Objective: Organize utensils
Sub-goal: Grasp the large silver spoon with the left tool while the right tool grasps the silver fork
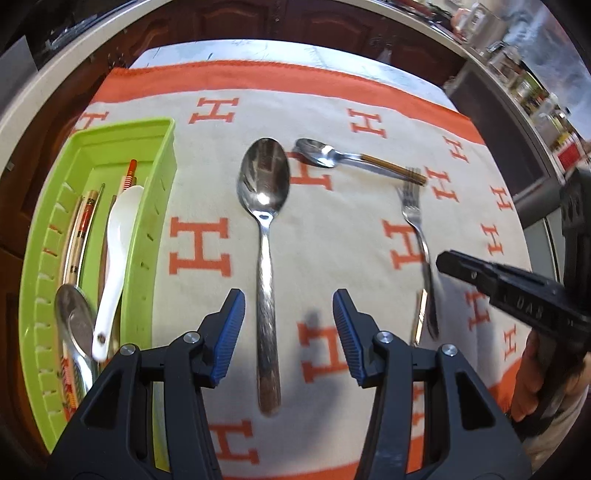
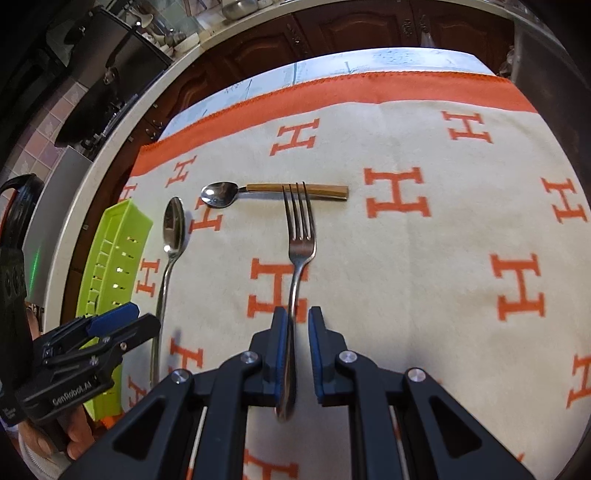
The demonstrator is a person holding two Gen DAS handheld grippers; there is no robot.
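A steel fork (image 2: 301,243) lies on the H-patterned cloth, its tines over the wooden handle of a small spoon (image 2: 221,194). My right gripper (image 2: 297,332) straddles the fork's handle. Its jaws are narrowly apart; the handle is against the left pad and a gap shows at the right pad. A large steel spoon (image 1: 267,258) lies lengthwise between the fingers of my left gripper (image 1: 289,325), which is open and holds nothing. A green tray (image 1: 159,206) at the left holds a white spoon (image 1: 116,258), a metal spoon and chopsticks.
The cloth (image 2: 443,332) covers the table and shows bare fabric on the right. Dark cabinets (image 2: 351,29) and a counter edge run behind the table's far side. A hand (image 1: 532,380) holds the right gripper (image 1: 480,280) close to my left one.
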